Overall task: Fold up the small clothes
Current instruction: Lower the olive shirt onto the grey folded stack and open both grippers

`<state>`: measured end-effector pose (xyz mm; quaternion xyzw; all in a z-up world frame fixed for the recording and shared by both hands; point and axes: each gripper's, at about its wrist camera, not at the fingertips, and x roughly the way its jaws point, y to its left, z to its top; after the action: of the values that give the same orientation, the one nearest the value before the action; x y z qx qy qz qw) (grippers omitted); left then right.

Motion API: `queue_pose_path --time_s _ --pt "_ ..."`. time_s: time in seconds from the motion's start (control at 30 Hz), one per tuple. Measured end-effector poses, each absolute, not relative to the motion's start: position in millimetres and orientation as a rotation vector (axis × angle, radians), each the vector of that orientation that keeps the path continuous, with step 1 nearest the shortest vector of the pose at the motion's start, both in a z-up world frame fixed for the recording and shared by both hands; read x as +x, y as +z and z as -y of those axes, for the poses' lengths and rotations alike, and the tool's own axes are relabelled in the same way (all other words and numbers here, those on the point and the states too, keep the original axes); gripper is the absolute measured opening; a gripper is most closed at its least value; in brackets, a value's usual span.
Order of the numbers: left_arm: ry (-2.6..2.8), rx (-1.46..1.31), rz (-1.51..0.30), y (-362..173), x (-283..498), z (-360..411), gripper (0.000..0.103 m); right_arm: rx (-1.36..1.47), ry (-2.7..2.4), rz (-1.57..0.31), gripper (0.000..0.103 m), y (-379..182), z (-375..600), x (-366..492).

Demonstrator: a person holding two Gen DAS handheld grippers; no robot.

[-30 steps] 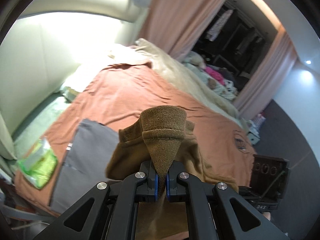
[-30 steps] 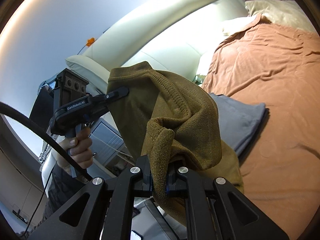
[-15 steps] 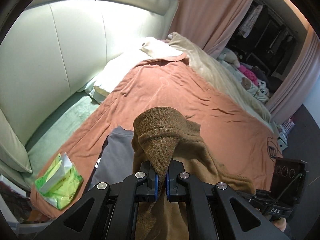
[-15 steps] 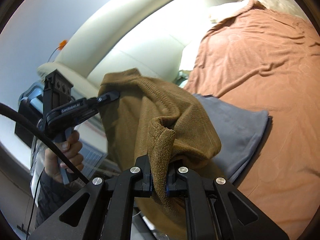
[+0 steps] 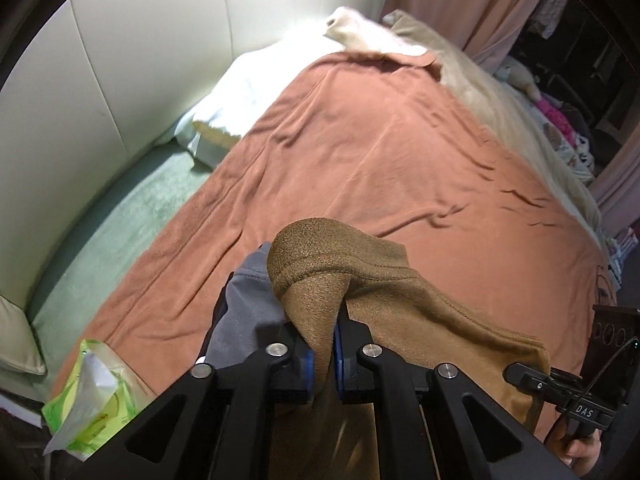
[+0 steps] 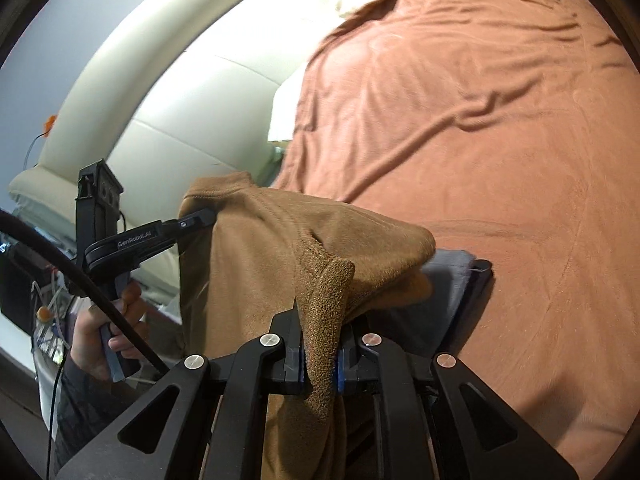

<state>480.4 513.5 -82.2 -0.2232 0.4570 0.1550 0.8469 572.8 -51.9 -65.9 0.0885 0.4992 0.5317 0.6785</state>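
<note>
Left tongs (image 5: 323, 354) and right tongs (image 6: 320, 356) each pinched a corner of the brown garment (image 5: 384, 280), jaws on both were opening with cloth still pressed between the pads. Garment hung stretched between them over the near edge of the bed, on the rust bedspread (image 5: 400, 152). Folded grey garment (image 5: 248, 304) lay under it, toward 9 o'clock. Green tissue pack (image 5: 88, 400) at 8 o'clock.
</note>
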Motion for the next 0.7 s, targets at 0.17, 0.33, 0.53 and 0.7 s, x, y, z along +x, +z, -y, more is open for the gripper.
queue_pose_path --time_s 0.17,0.33,0.53,0.7 --pt "0.397 -0.527 -1.041 -115.2 477.7 -527.6 0.051 0.217 1.100 -1.191 0.066 -96.7 44.0 585.9" --pt "0.385 -0.538 -1.046 -110.2 454.7 -525.0 0.058 0.255 1.132 -1.198 0.066 -93.5 58.5 572.9" --pt "0.354 -0.547 -1.071 -110.7 418.3 -510.1 0.059 0.244 1.179 -1.228 0.066 -89.6 65.4 535.1" --pt "0.339 -0.559 -1.081 -111.5 381.8 -493.1 0.059 0.275 1.195 -1.270 0.066 -97.3 76.5 500.0"
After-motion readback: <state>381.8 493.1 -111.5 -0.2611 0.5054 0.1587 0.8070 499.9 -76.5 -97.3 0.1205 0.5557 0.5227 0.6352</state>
